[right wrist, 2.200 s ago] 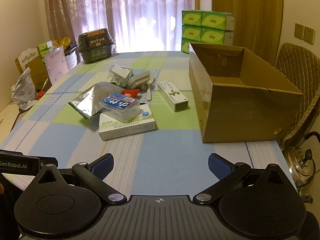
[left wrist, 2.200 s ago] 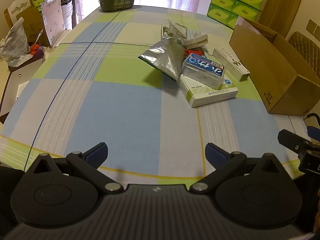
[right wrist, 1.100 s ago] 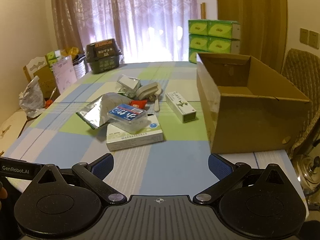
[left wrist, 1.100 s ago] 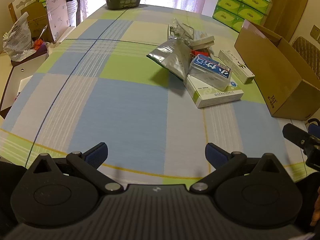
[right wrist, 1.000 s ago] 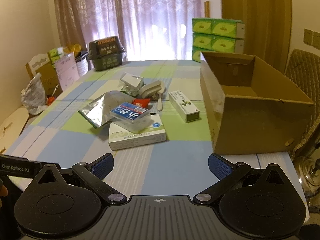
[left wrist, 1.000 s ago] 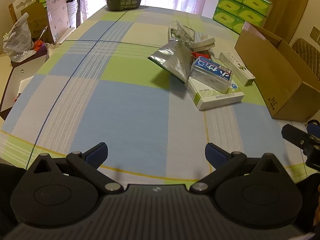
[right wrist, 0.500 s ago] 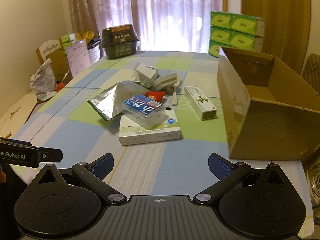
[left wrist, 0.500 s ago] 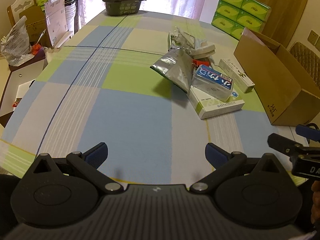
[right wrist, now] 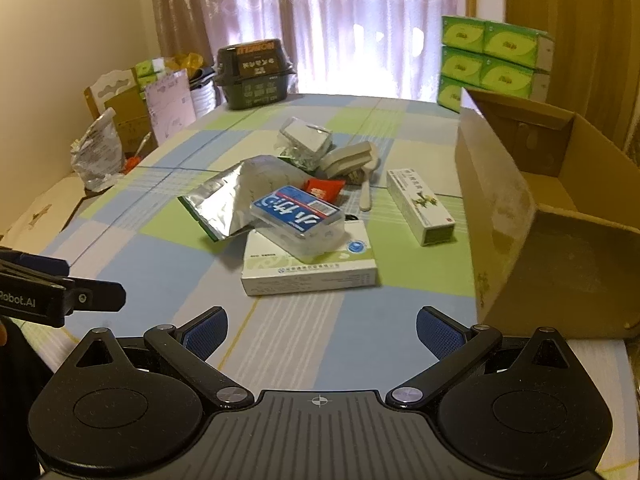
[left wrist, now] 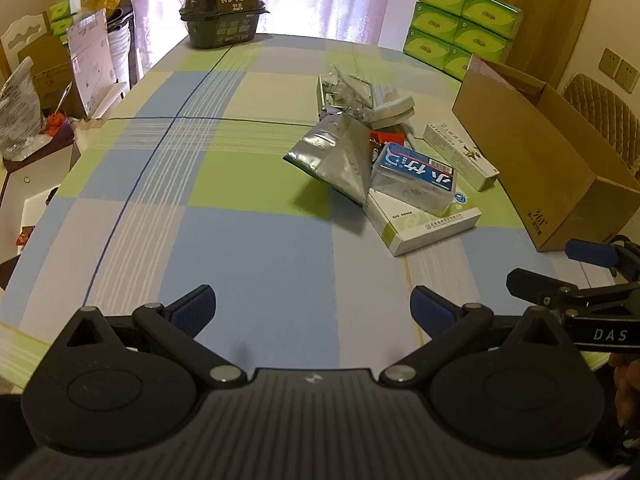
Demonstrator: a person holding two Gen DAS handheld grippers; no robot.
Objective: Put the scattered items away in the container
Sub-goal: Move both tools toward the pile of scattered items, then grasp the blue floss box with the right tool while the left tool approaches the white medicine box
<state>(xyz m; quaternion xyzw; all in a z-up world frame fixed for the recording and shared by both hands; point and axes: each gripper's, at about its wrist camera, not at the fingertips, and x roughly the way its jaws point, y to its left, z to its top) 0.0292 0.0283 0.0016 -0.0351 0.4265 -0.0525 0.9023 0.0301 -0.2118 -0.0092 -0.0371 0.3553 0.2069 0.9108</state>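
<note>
A heap of items lies mid-table: a silver foil pouch [right wrist: 236, 196], a clear box with a blue label [right wrist: 298, 222] resting on a flat white-green carton [right wrist: 312, 270], a long white box [right wrist: 420, 206], a red packet [right wrist: 324, 188] and pale blocks [right wrist: 350, 158]. The open cardboard box [right wrist: 560, 232] stands to their right. My right gripper [right wrist: 320, 330] is open, close in front of the flat carton. My left gripper [left wrist: 312, 308] is open over bare cloth, well short of the pouch [left wrist: 340, 156] and blue-label box [left wrist: 416, 178]. Neither holds anything.
A checked cloth [left wrist: 240, 232] covers the table. A dark lidded container [right wrist: 254, 78] stands at the far end, green tissue packs [right wrist: 488, 60] are stacked behind the cardboard box, and bags and cartons [right wrist: 104, 148] sit off the left edge.
Both grippers have moved forward towards the heap, which now looks larger, and the right view has swung left. Each gripper's tips show further into the other's view. Both stay open.
</note>
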